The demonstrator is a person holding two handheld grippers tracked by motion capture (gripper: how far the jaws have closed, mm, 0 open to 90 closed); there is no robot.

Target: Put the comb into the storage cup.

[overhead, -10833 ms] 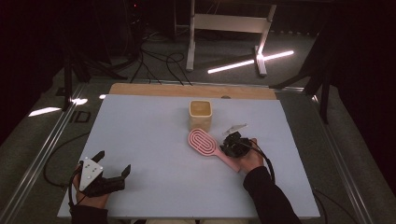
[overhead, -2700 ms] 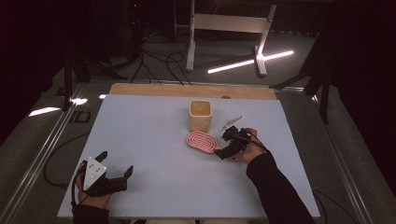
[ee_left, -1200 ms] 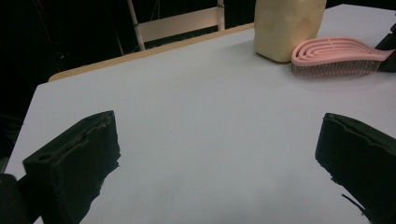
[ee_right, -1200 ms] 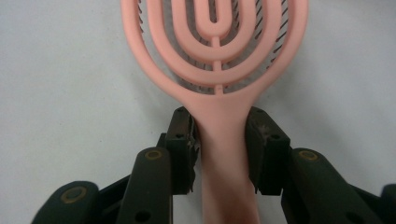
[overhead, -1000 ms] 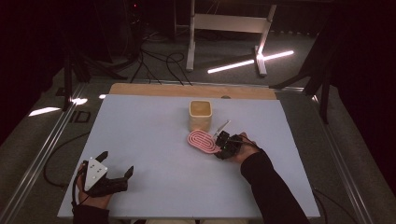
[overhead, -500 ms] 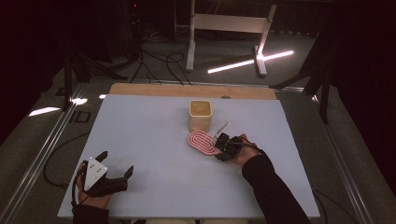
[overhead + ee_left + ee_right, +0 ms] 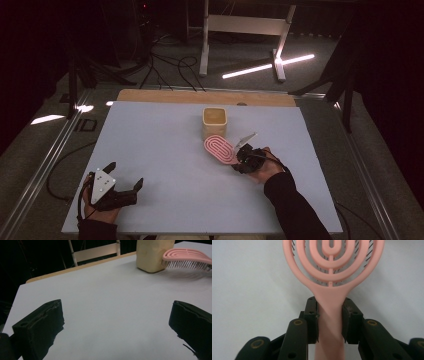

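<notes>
- Nearest to you, bottom left of the high view: your left tool (image 7: 124, 186) sits low on the desk (image 7: 165, 150), near its front edge, grey plate on top.
- Left tool jaws stand wide apart; nothing btwn them but bare desk surface, as the left gripper view shows.
- Your left hand (image 7: 100, 212) wraps the tool body from behind; cable loops off the desk's left side.
- Right forearm, dark sleeve (image 7: 295, 210), comes in from bottom right & angles toward desk centre.
- Your right tool (image 7: 239, 159) is at mid-desk, right of centre, pointing up-left in the high view.
- Right tool is clamped on the pink brush (image 7: 332, 277): in the right gripper view both pads press the handle just below the neck, one each side, w/ the handle running straight back btwn the jaws.
- Brush head is an open oval of concentric pink ribs, dark bristles showing through the gaps.
- Brush position: head lies just in front of the cup, ribbed back facing up, bristles down. In the left gripper view the head sits off the desk, w/ a shadow under the bristles.
- Beige cup (image 7: 215, 122) stands upright beyond the brush, squarish w/ rounded corners, open top. Brush head overlaps its front in the high view; can't tell if they touch.
- Far edge: wood strip (image 7: 200, 96) along the desk's back.
- Beyond that, dark floor w/ cables (image 7: 170, 67), a white frame stand (image 7: 245, 25) & a bright light strip (image 7: 270, 66).
</notes>
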